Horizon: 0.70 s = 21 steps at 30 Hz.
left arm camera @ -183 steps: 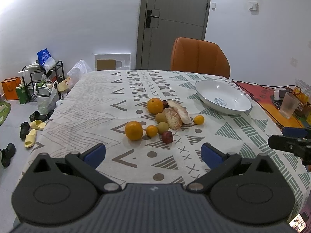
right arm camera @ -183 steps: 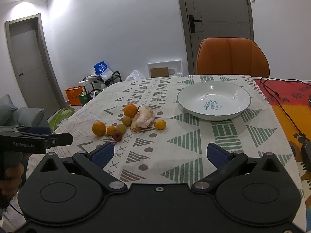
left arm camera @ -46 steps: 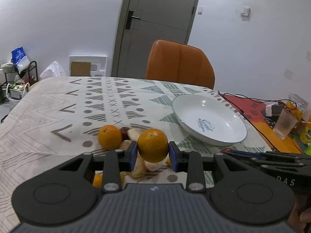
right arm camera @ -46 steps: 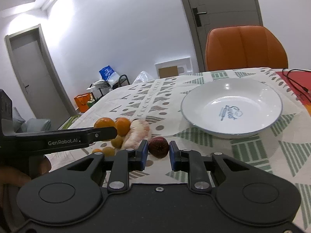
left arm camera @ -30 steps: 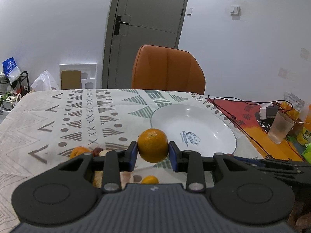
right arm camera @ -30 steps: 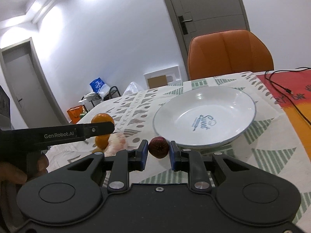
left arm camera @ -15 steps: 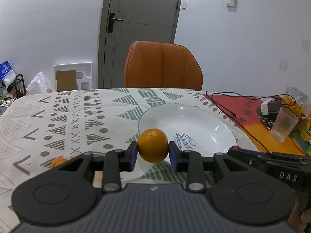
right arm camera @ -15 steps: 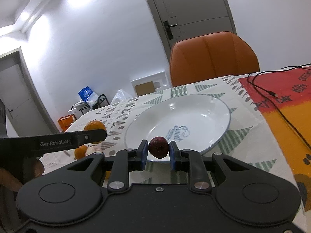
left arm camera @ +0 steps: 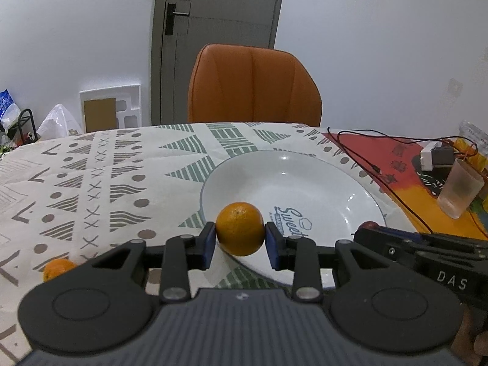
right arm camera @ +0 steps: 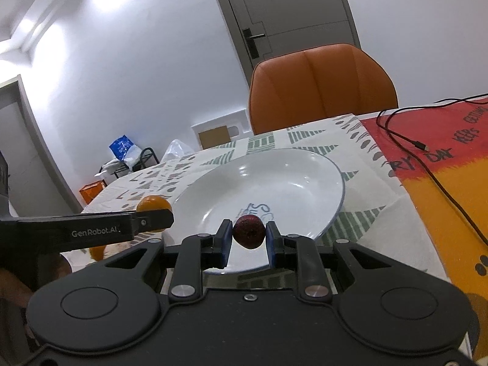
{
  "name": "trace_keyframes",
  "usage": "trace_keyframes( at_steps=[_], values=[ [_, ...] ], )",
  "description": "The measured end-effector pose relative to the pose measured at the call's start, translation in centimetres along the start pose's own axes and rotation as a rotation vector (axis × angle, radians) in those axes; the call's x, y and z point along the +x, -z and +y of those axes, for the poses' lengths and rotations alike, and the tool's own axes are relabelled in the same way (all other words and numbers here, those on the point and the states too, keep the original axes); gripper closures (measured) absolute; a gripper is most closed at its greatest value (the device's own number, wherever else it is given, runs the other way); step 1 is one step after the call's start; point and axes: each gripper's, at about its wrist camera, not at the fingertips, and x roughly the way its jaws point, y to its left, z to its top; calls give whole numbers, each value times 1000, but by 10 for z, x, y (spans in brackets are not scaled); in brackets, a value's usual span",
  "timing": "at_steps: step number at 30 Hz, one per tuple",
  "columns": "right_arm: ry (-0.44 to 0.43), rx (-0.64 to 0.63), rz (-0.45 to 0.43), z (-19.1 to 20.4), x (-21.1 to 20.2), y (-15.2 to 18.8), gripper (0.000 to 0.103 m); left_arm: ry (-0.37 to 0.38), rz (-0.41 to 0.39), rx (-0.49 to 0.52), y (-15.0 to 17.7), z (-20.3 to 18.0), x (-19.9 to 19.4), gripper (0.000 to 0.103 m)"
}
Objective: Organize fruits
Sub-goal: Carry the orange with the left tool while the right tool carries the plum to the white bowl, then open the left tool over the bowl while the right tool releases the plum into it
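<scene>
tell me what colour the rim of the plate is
The white plate has a thin blue rim, clearest in the right wrist view.

The white plate (left arm camera: 305, 180) lies bare inside, its bowl open from above. The left gripper (left arm camera: 240, 241) with its orange (left arm camera: 240, 228) crowds the near-left rim; the right gripper (right arm camera: 248, 239) with a dark red fruit (right arm camera: 248, 231) crowds the near rim. A black cable (left arm camera: 381, 170) and a plastic cup (left arm camera: 460, 192) flank the plate's right side
</scene>
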Motion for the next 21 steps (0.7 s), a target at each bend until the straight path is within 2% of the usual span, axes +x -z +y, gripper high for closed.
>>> trace_keyframes(
  at_steps=[14, 17, 20, 21],
  values=[
    [15, -37, 30, 1, 23, 0, 81, -27, 16, 6, -6, -1, 14, 69],
    [16, -27, 24, -1, 23, 0, 75, -20, 22, -8, -4, 3, 8, 66],
    [26, -21, 10, -2, 20, -1, 74, -20, 28, -30, -2, 7, 0, 64],
    [27, -13, 8, -3, 19, -2, 73, -18, 27, -36, -2, 9, -3, 61]
  ],
)
